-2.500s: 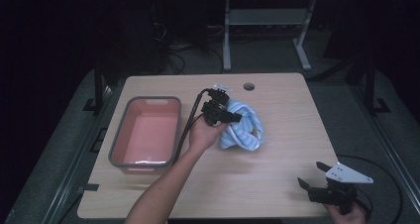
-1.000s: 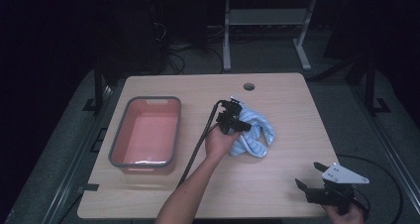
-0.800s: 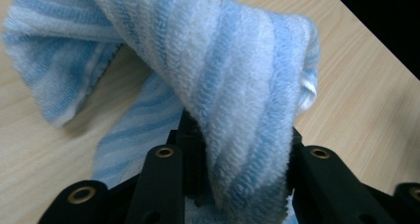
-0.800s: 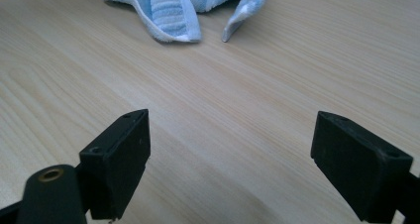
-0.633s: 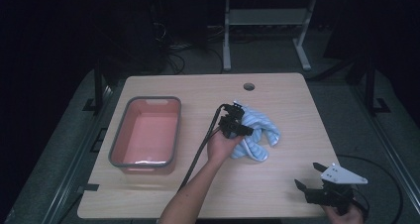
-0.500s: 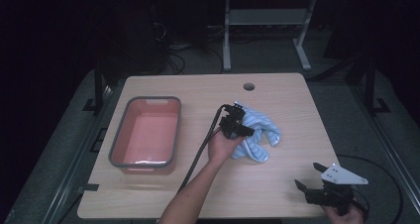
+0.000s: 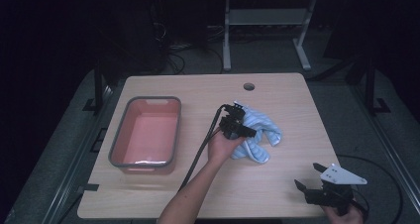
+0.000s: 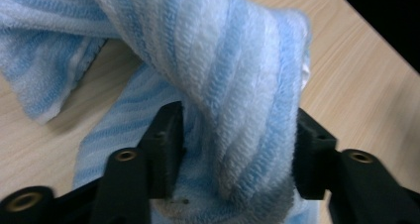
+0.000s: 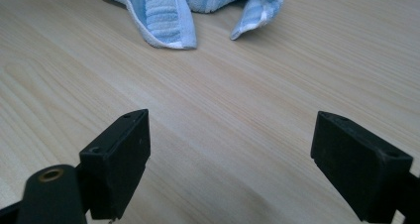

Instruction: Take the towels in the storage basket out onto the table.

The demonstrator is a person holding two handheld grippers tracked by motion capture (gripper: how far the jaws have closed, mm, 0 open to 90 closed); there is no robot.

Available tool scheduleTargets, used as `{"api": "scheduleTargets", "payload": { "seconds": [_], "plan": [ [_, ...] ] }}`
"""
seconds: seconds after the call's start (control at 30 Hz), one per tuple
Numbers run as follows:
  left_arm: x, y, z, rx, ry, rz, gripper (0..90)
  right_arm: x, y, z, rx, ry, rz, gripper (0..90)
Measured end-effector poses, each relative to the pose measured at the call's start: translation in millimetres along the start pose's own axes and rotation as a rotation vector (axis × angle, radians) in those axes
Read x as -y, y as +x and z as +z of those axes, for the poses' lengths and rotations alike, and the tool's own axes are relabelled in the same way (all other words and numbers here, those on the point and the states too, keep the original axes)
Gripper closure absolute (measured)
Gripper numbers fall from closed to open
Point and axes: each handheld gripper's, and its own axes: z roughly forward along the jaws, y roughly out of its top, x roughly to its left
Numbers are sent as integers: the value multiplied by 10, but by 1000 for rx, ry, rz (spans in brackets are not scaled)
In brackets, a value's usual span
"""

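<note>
Clamping a thick fold of the blue-and-white striped towel (image 8: pixel 237 85), the left gripper (image 7: pixel 236 126) sits near the middle of the surface (image 7: pixel 277 184); in its own view the bunched cloth fills the space between both jaws. The hand (image 7: pixel 222 145) behind it rests low, cable trailing back toward the near edge. Towel lies crumpled right of centre, heaped, one loose end pointing toward the near edge, another toward the right edge. Right gripper (image 7: pixel 317 188) hovers at the near right corner, jaws wide apart, nothing between them, well apart from the towel; its view looks across bare wood grain to the towel's two hanging corners (image 9: pixel 163 21). Pink tub with grey rim (image 7: pixel 119 135) stands toward the left edge, well apart from the cloth. Round cable hole (image 7: pixel 248 86) near the far edge.
</note>
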Motion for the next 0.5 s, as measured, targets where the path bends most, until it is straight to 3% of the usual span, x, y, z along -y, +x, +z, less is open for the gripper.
{"api": "scheduleTargets", "payload": {
  "seconds": [0.5],
  "plan": [
    [79, 21, -188, 28, -64, -2, 402, -3, -8, -16, 11, -7, 6, 149]
  ]
}}
